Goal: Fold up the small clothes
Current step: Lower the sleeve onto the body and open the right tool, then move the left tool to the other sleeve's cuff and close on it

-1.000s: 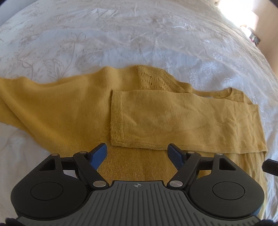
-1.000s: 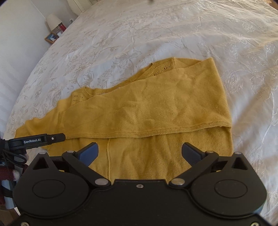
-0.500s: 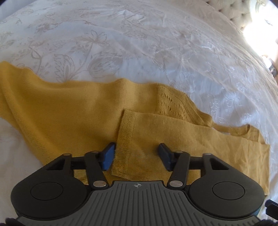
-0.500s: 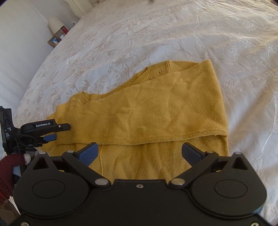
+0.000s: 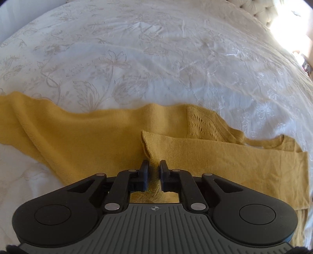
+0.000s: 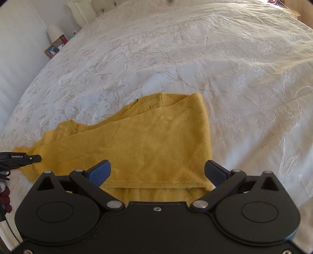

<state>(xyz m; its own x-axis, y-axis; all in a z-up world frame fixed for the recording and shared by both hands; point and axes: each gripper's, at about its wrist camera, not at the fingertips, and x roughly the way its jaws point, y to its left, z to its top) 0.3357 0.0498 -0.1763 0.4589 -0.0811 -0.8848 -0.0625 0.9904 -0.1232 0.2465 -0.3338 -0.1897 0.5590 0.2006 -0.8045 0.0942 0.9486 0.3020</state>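
Observation:
A mustard-yellow knit sweater (image 5: 78, 140) lies flat on the bed, with one sleeve (image 5: 225, 162) folded across its body. My left gripper (image 5: 154, 163) is at the cuff end of that sleeve. Its jaws are closing, and a pinch of the cuff bunches up between the pads. In the right wrist view the sweater (image 6: 146, 140) shows its folded right side. My right gripper (image 6: 157, 165) hovers open above the sweater's near hem, nothing between its fingers. The left gripper's tip (image 6: 29, 157) shows at the left edge.
A white bedspread (image 5: 156, 58) with an embroidered flower pattern (image 6: 215, 58) stretches all around the sweater. A bedside table with a lamp (image 6: 54, 37) stands at the far left against the wall. A tufted headboard (image 5: 254, 7) is at the far right.
My left gripper moved in over the folded sleeve's cuff and its jaws came together on it, lifting a ridge of fabric. My right gripper shifted toward the sweater's right side and stayed open.

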